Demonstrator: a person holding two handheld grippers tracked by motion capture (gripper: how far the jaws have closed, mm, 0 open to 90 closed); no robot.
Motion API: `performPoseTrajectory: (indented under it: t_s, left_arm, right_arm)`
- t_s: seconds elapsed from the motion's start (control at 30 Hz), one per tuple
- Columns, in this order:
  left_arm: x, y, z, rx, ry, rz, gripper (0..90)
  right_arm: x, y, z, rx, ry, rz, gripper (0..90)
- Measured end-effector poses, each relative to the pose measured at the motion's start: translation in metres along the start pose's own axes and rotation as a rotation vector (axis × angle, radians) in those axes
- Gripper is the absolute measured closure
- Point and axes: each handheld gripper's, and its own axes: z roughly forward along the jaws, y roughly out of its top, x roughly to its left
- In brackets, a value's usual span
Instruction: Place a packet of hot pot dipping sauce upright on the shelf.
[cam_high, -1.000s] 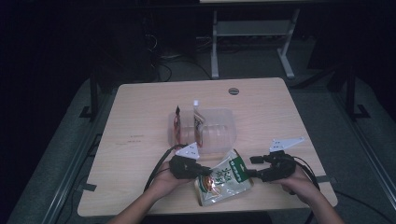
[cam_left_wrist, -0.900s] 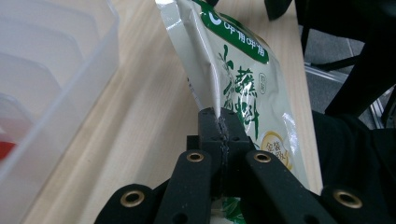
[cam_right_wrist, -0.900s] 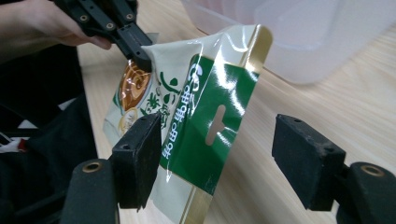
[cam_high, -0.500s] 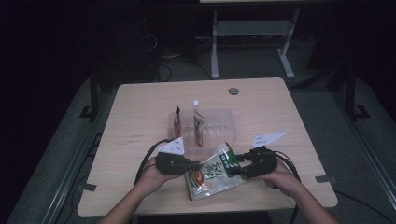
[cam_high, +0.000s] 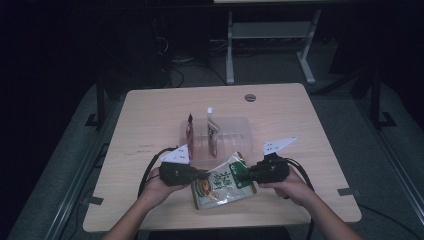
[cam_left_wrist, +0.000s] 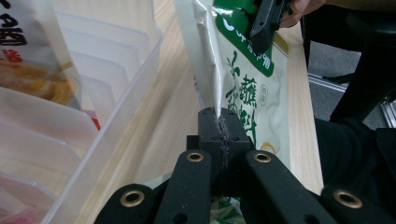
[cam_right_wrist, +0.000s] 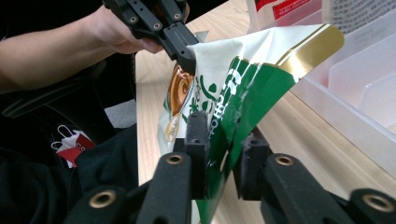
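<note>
Just behind the two hands stands a clear plastic divided tray (cam_high: 235, 131) with two upright sachets (cam_high: 212, 131) in its slots, blocking any straight push forward. The green-and-white foil snack pouch (cam_high: 223, 181) fills the gap between the hands. The pale wooden table (cam_high: 150, 110) lies bare to the left, right and far side, apart from a small round grommet (cam_high: 250, 97), probably flush.

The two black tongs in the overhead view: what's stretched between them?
A green and white foil snack pouch spans between the left tongs and right tongs, each gripping an edge, seen in the high view.
</note>
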Motion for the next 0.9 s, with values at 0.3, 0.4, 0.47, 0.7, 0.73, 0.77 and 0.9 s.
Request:
performPoseTrajectory:
  t_s: [0.3,0.4,0.47,0.7,0.73,0.77,0.9]
  left_arm:
    - [0.004,-0.002,0.0,-0.012,0.006,-0.014,89.9]
    - [0.005,-0.002,0.0,-0.027,0.011,-0.011,89.1]
    - [0.005,-0.002,0.0,-0.031,0.022,-0.003,87.2]
    - [0.002,-0.001,0.0,-0.047,0.058,-0.015,68.5]
    - [0.002,0.0,0.001,-0.047,0.063,-0.016,63.3]
    - [0.001,0.0,0.001,-0.041,0.065,-0.018,58.3]
    - [-0.001,0.001,0.0,-0.03,0.059,-0.02,45.2]
  right_arm:
    - [0.003,0.001,0.003,0.02,0.015,-0.038,88.9]
    - [0.005,0.002,0.002,-0.004,0.026,-0.041,89.5]
    - [0.005,0.002,0.0,-0.021,0.039,-0.041,89.7]
    - [0.012,0.005,-0.002,-0.072,0.096,-0.045,90.0]
    - [0.014,0.006,-0.003,-0.086,0.102,-0.049,90.0]
    - [0.015,0.007,-0.004,-0.092,0.103,-0.052,90.0]
    - [0.02,0.012,-0.011,-0.125,0.109,-0.069,90.0]
